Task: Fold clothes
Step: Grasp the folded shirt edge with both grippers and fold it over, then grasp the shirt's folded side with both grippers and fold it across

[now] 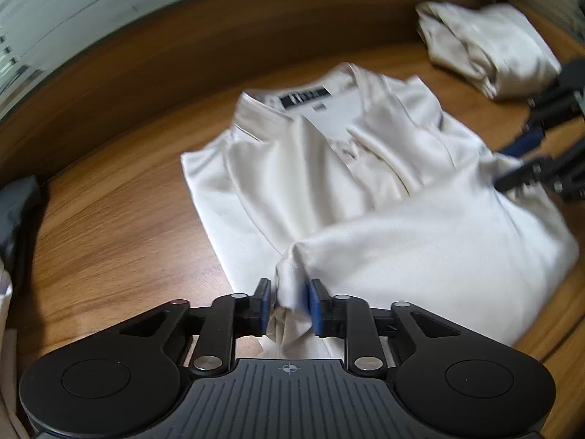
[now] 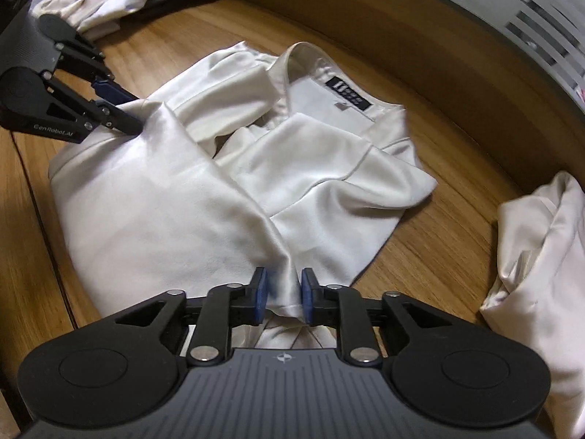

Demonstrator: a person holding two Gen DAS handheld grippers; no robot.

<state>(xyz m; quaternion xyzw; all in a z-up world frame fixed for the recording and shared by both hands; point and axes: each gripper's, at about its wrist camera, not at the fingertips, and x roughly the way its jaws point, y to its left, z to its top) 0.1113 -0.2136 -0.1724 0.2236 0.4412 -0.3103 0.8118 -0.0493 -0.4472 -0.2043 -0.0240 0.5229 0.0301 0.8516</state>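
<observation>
Cream satin collared shirt (image 1: 329, 168) spread on brown wood-grain bench (image 1: 120, 219), lower half doubled up toward the collar. Left gripper (image 1: 289, 301) pinching a bunched corner between blue-padded fingers (image 1: 264, 301); folded cream garment (image 1: 486, 47) beyond.

From the right wrist: right gripper (image 2: 283, 294) fingers likewise clamped on the shirt's fold; crumpled cream cloth (image 2: 537, 256) alongside.

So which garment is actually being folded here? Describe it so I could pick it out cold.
On the wooden table, look to the middle: the cream satin shirt lies spread there, its hem doubled toward the collar, a bottom corner pinched in each of the left gripper and right gripper. Unlike the bundled cream garments nearby, its collar shows a dark rectangular label.
</observation>
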